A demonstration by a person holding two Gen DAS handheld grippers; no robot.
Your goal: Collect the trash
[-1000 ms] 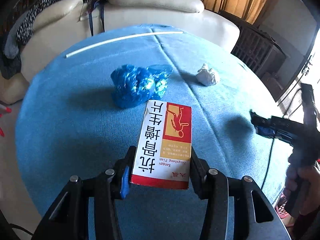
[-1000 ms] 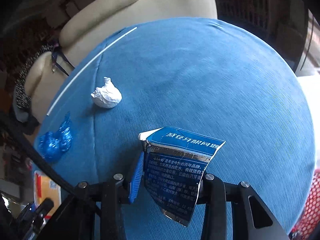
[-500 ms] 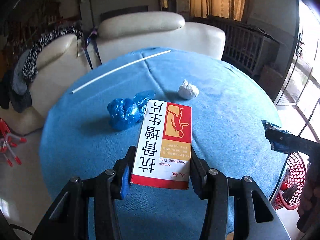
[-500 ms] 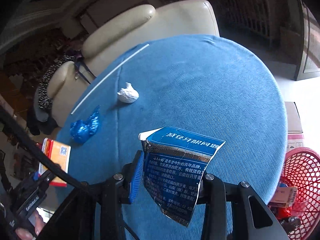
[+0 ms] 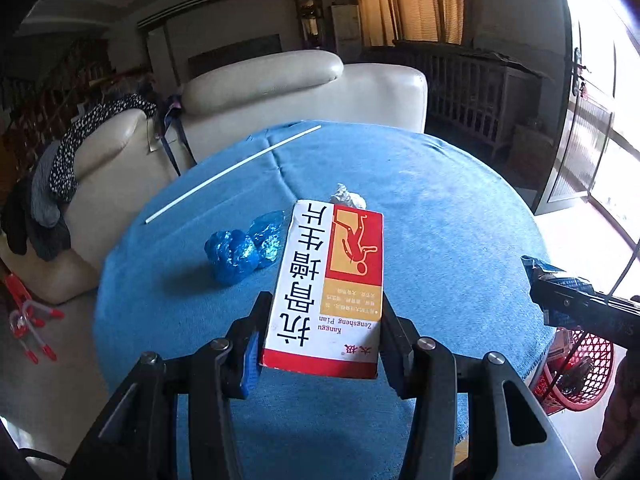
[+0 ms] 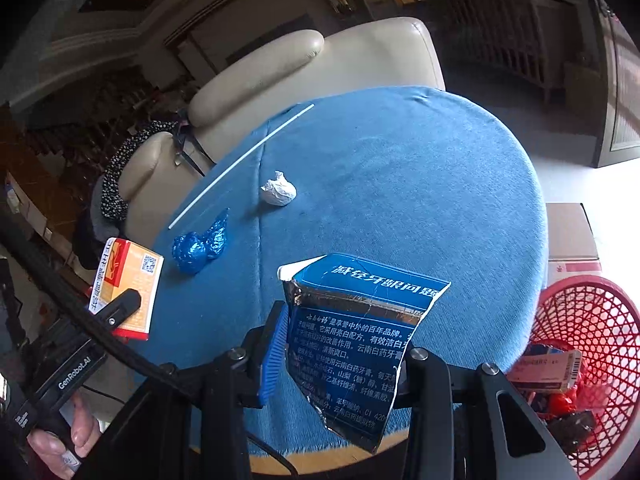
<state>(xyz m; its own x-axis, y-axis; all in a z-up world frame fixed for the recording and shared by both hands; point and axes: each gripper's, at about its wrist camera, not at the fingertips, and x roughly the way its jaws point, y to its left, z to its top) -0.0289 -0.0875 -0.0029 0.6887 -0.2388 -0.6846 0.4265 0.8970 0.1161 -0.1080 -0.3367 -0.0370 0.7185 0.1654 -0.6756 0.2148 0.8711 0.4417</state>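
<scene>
- Left gripper (image 5: 322,336) clamped on the red-and-white cardboard medicine box (image 5: 328,284), jaws closed against its two long sides; box is centre frame, held clear above the round blue-cloth table (image 5: 440,208).
- Right gripper (image 6: 340,354) clamped on the torn blue-and-silver toothpaste carton (image 6: 360,340), lower centre of frame, also off the table.
- Change vs a second ago: both views pulled back and up; table looks smaller, sofa and room now in view. Grips unchanged.
- Red plastic mesh basket (image 6: 580,320) now shows fully at lower right of the right view, beside the table edge, with some packaging already in it.
- Judgement: both pieces lifted, carry toward basket under way; drop not yet done.
- Left on the table: crumpled blue plastic wrapper (image 5: 240,250) mid-left, crumpled white paper ball (image 6: 279,190) centre, thin white stick (image 5: 232,174) upper left.
</scene>
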